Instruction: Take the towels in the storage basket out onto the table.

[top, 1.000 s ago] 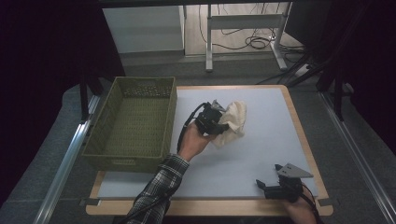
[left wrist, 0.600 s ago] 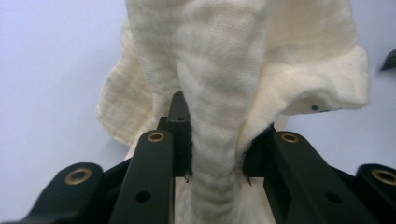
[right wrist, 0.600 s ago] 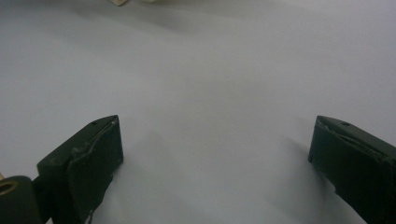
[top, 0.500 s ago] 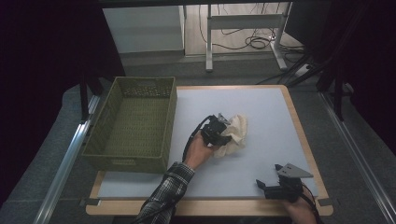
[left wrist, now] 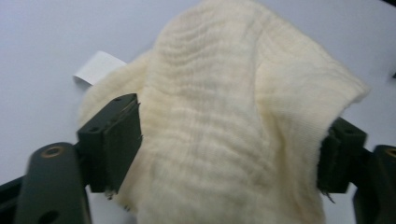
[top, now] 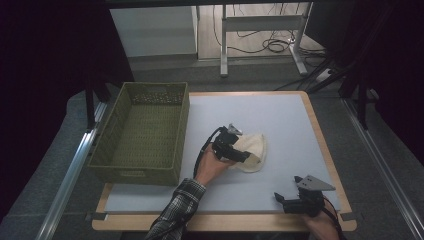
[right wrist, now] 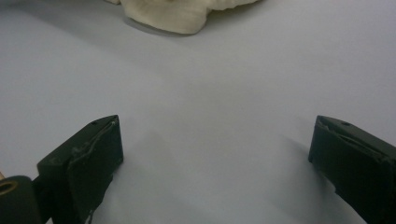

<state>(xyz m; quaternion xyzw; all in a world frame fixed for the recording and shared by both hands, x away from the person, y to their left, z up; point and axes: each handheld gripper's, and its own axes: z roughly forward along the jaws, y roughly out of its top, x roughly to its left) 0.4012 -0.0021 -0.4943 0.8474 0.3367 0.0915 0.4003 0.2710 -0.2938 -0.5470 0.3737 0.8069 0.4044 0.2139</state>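
Cream cloth (top: 251,150) is bunched up near the middle of the table (top: 280,115), just right of the woven basket (top: 142,127), so it hasn't been put away anywhere yet. From the left gripper view, the cloth (left wrist: 233,126) is seen draped between the two black jaws, which are spread wide with the fabric filling the gap between them. Whether anything is actually pinched can't be told, since the jaws look to be only flanking the bundle rather than clamped on it. A small white tag (left wrist: 99,67) is poking out at the cloth's far edge.

The left gripper (top: 239,152) is pressed right against the cloth in the high view, held by a hand with a plaid sleeve (top: 177,212). The right gripper (top: 282,200) is parked well apart at the near right corner of the table, jaws held wide open over bare surface, nothing held. The edge of the cloth (right wrist: 177,14) is seen at the top of the right gripper view.

So progress-wise: probably early days. The grab seems to be in the works, and if the basket is the destination, the lifting and dropping-in are all left. The basket looks empty.

Surface is a pale grey-blue mat with a wooden rim, plain and uncluttered. The room beyond is dim, with dark curtains at the sides, a metal table frame (top: 260,30) and loose cables (top: 272,46) on the floor behind.
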